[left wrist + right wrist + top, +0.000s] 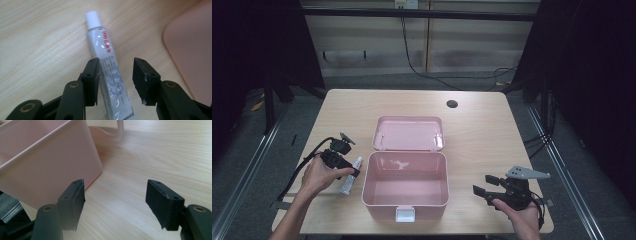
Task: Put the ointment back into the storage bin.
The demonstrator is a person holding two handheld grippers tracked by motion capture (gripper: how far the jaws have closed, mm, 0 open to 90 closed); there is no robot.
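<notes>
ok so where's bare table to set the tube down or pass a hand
Widest bare patch: the table between the open lid and the far edge, round the cable hole. Also bare is the strip right of the pink box, ahead of the right gripper. Crowded: left of the box, where the left gripper straddles the tube.

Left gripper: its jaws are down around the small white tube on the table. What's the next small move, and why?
Probably close the left gripper on the small white-capped tube. The tube lies flat on the wooden table between the jaws, one pad near its side, the other apart. The open pink plastic box sits empty beside it, and the right gripper is open and idle.
</notes>
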